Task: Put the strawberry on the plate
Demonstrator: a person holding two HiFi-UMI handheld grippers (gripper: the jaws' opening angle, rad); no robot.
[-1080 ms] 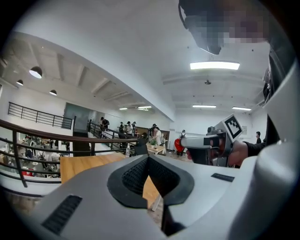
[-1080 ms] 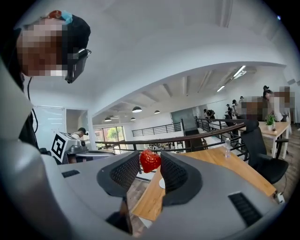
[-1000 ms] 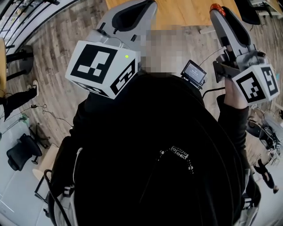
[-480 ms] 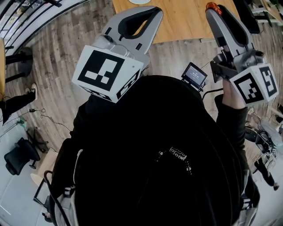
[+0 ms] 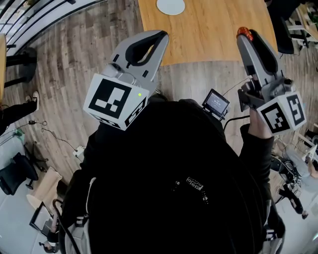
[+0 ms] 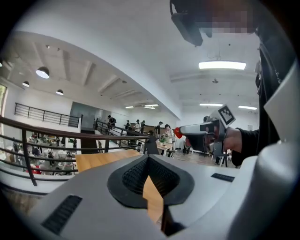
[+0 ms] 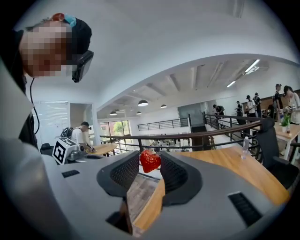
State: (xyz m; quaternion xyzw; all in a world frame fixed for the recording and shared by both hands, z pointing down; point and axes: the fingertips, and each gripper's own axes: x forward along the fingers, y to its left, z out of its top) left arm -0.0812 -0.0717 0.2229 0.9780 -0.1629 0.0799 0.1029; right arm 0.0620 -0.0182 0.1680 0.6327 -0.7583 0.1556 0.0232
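Observation:
A red strawberry [image 5: 243, 31] [image 7: 150, 161] is pinched between the tips of my right gripper [image 5: 242, 34] [image 7: 150, 161], which is raised in the air before the near edge of the wooden table [image 5: 213, 30]. The white plate [image 5: 170, 6] lies on that table at the far side, left of the right gripper. My left gripper [image 5: 158, 35] [image 6: 148, 158] is also raised, over the floor near the table's front left corner, with its jaws closed together and nothing between them. The left gripper view shows the right gripper [image 6: 179, 132] with the strawberry [image 6: 177, 133] at its tip.
A person in black fills the lower head view, with a small screen [image 5: 216, 102] at the chest. A black chair [image 5: 281, 25] stands at the table's right. A railing [image 7: 197, 133] runs behind the table, and a bottle [image 7: 245, 146] stands on it.
The head view has shifted forward: the table comes further into view and the white plate appears at the top. Both grippers sit slightly lower in the picture; the strawberry stays gripped.

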